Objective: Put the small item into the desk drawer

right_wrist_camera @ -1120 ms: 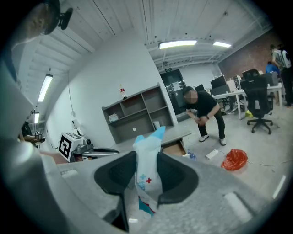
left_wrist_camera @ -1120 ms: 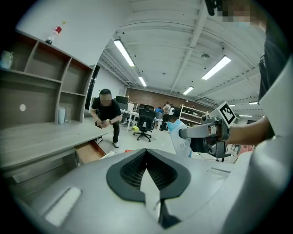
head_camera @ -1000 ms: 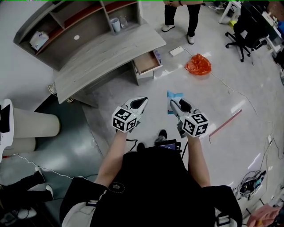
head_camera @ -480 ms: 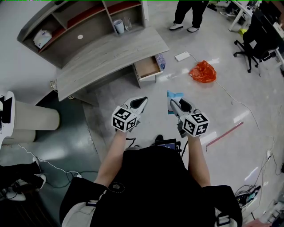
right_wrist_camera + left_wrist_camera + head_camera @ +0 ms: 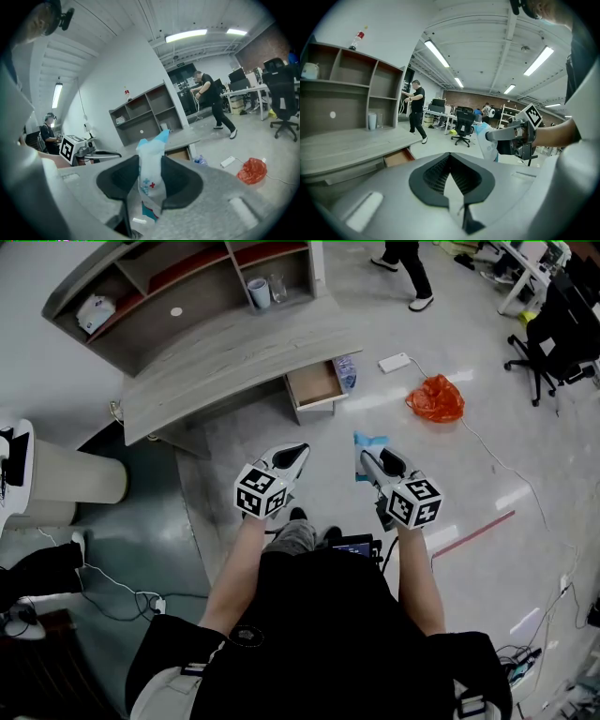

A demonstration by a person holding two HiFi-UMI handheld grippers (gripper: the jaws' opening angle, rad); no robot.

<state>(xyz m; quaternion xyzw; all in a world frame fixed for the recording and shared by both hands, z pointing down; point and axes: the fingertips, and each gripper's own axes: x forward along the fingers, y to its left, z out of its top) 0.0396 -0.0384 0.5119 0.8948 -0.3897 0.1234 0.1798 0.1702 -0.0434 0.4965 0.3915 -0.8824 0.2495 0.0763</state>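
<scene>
My right gripper (image 5: 375, 461) is shut on a small white and blue packet (image 5: 367, 444), which sticks up between the jaws in the right gripper view, where the packet (image 5: 152, 176) shows small cross marks. My left gripper (image 5: 294, 459) is held level beside it, jaws shut and empty; its tips (image 5: 449, 178) meet in the left gripper view. The grey desk (image 5: 225, 357) stands ahead, and its drawer (image 5: 316, 387) at the right end is pulled open, showing a brown inside. The open drawer (image 5: 178, 153) also shows past the packet. Both grippers are well short of the desk.
A shelf unit (image 5: 178, 287) on the desk holds a cup (image 5: 259, 292) and a white object (image 5: 95, 310). An orange bag (image 5: 436, 397), a white box (image 5: 395, 363) and a plastic bottle (image 5: 346, 372) lie on the floor by the drawer. A person (image 5: 410, 263) walks beyond; office chair (image 5: 558, 334) at right.
The view has moved forward a little toward the desk; both grippers hold the same pose. The person in the background has walked off to the upper right.
</scene>
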